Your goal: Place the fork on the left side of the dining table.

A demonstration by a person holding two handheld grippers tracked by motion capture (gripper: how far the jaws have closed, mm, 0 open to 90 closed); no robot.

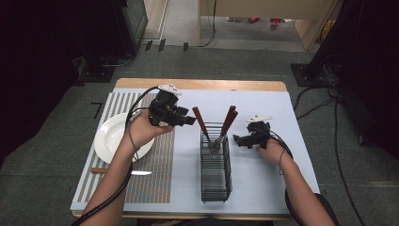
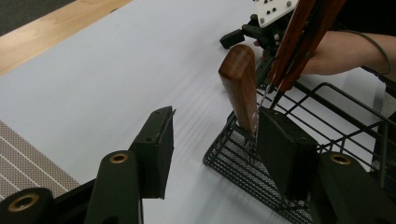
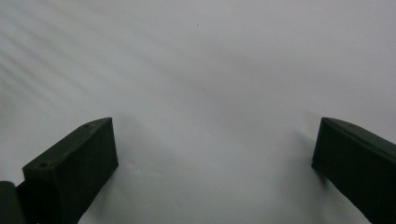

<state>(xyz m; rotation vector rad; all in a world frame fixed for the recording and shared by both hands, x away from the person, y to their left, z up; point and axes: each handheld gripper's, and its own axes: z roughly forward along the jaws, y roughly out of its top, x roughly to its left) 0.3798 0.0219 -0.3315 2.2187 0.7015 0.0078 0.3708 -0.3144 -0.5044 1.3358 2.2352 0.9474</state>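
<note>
With a steel table knife point(image 1: 134, 172) already laid beside the round white plate point(image 1: 113, 136), still need the left gripper point(image 2: 212, 140), half open and empty, around the brown wooden-handled utensil point(image 2: 240, 84) standing just ahead in the black wire caddy point(image 2: 243, 163).

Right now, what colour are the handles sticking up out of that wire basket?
The handles are reddish-brown wood; the basket is black wire. The left gripper view shows them best.

Wood-handled utensils point(image 1: 202, 123) stick up out of the wire basket point(image 1: 216, 179), blocking its far end. The near end's open. Bare counter point(image 1: 263, 183) right of the basket.
</note>
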